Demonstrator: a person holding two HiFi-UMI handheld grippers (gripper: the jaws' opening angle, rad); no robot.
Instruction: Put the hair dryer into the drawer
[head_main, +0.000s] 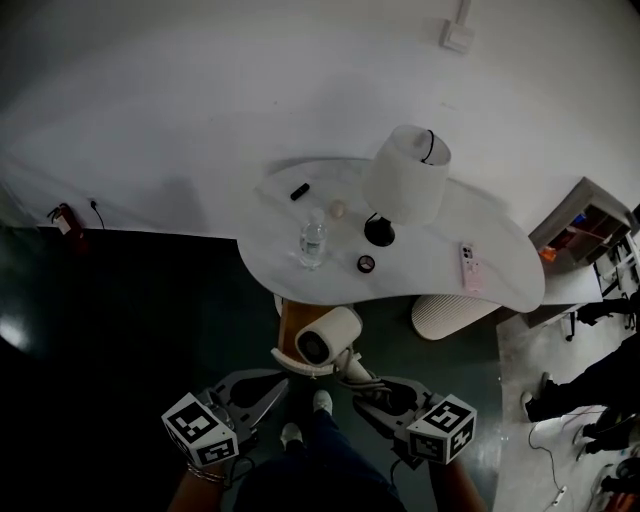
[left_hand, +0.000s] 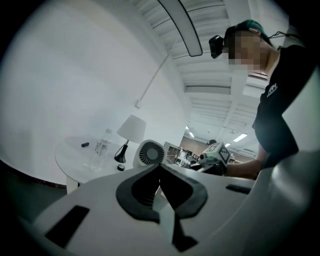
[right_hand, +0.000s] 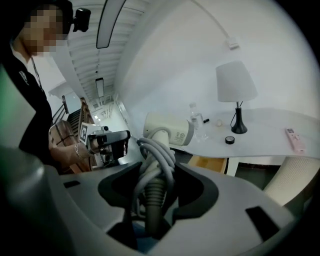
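Observation:
The white hair dryer hangs in front of the table, over the open wooden drawer under the table's edge. My right gripper is shut on its handle, with the grey cord wound round it; the dryer's barrel rises above the jaws. My left gripper sits just left of the dryer with its tips together. A pale strip shows in the slit between its pads; I cannot tell what it is. The dryer's rear grille is just beyond. The drawer's tan inside shows below the tabletop.
The white table bears a lamp, a water bottle, a pink phone, a small black disc and a black stick. A ribbed white bin stands beneath. Shelving and another person's legs are at right.

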